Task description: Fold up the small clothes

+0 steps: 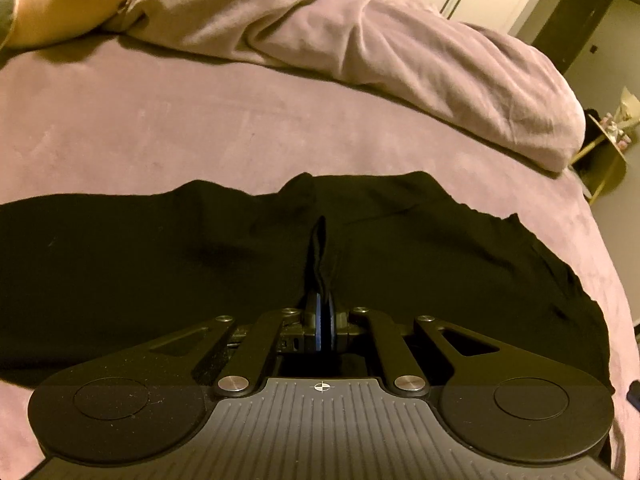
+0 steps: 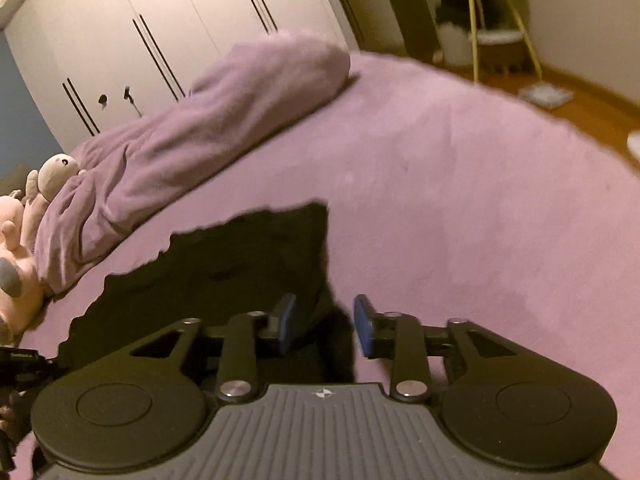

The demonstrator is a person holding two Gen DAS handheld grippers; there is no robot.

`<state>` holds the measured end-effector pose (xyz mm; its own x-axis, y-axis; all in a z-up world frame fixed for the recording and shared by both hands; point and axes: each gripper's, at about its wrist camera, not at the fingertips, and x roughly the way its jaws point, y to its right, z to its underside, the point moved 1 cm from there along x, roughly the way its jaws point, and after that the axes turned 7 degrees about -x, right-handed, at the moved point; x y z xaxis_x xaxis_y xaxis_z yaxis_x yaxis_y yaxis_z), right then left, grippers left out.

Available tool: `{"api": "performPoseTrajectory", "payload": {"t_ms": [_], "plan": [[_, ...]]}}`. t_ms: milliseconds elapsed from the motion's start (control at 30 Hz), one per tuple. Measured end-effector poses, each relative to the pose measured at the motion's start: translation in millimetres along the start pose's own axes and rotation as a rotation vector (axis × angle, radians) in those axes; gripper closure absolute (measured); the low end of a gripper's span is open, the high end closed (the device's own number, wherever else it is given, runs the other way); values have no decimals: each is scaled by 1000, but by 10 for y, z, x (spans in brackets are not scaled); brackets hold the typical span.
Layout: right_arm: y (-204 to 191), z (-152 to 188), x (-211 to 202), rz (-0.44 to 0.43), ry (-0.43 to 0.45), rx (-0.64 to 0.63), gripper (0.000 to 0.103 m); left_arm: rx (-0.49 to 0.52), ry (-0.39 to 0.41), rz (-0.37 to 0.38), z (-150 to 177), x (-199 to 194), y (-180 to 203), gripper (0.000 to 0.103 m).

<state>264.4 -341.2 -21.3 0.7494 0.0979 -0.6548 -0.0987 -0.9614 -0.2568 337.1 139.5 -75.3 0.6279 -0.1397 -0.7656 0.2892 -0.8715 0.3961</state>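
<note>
On the mauve bedsheet (image 1: 168,128), a black garment (image 1: 120,264) lies spread flat, well apart from the rolled blanket (image 1: 384,44) and the plush toy (image 1: 52,4) at the far side.

Left gripper (image 1: 322,248): jaws closed on a pinched ridge of the black garment, which stands up between the blue pads near the cloth's middle.

Right gripper (image 2: 325,320): jaws apart, pads not pressing anything. A dark edge of the garment passes between them in the right wrist view, near the cloth's right border; whether it touches either pad cannot be told.

Probable step in hand: securing a second hold before making a fold.

Procedure advice:
1. Set the right pads fully over the garment edge before closing, so that cloth is caught and the bedsheet is not.
2. Keep the left pinch firm; a slack hold lets the ridge slip.
3. Lift both holds evenly to keep the fold line straight.
4. Lay the cloth down before releasing.
</note>
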Motion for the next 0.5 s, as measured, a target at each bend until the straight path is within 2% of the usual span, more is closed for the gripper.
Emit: {"api": "performPoseTrajectory", "payload": {"t_ms": [233, 333, 433, 500], "plan": [[-326, -209, 543, 19, -63, -162, 72, 15, -1, -21, 5, 14, 95, 97], [-461, -273, 812, 93, -93, -236, 74, 38, -3, -29, -1, 21, 103, 97], [-525, -274, 965, 96, -114, -286, 95, 63, 15, -14, -22, -4, 131, 98], [-583, -266, 956, 118, -84, -345, 98, 79, 59, 11, -37, -62, 156, 98]]}}
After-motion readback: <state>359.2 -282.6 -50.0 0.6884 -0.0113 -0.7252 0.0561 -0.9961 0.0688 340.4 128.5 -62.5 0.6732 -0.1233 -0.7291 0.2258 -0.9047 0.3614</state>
